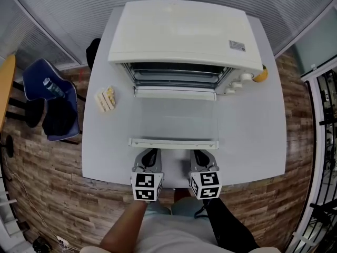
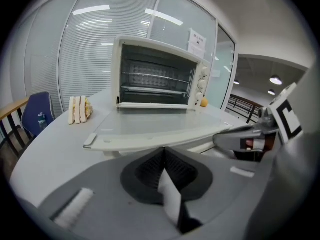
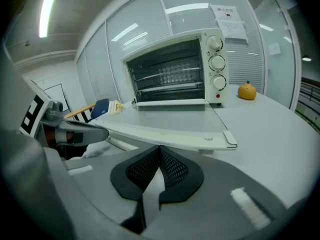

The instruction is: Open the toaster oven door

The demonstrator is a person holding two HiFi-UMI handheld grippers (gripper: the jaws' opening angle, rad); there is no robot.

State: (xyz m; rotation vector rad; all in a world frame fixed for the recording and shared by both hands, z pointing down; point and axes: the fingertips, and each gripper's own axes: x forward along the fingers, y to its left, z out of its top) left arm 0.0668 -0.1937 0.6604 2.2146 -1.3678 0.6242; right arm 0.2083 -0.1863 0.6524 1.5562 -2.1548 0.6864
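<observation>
The cream toaster oven [image 1: 184, 36] stands at the back of the white table. Its glass door [image 1: 174, 124] hangs fully down, lying flat toward me, with the handle bar [image 1: 174, 143] at its near edge. The wire rack shows inside the open oven [image 2: 157, 74] [image 3: 175, 71]. My left gripper [image 1: 149, 158] and right gripper [image 1: 202, 158] sit side by side just in front of the handle, both shut with nothing between the jaws. The door edge [image 2: 155, 139] [image 3: 170, 136] lies right ahead of the left gripper [image 2: 163, 150] and the right gripper [image 3: 159, 147].
A sandwich [image 1: 105, 98] [image 2: 80, 109] lies on the table [image 1: 253, 136] left of the oven. An orange [image 1: 259, 75] [image 3: 246, 91] sits at the oven's right rear. A blue chair [image 1: 50, 99] with a bottle stands off the table's left side. Glass walls with blinds are behind.
</observation>
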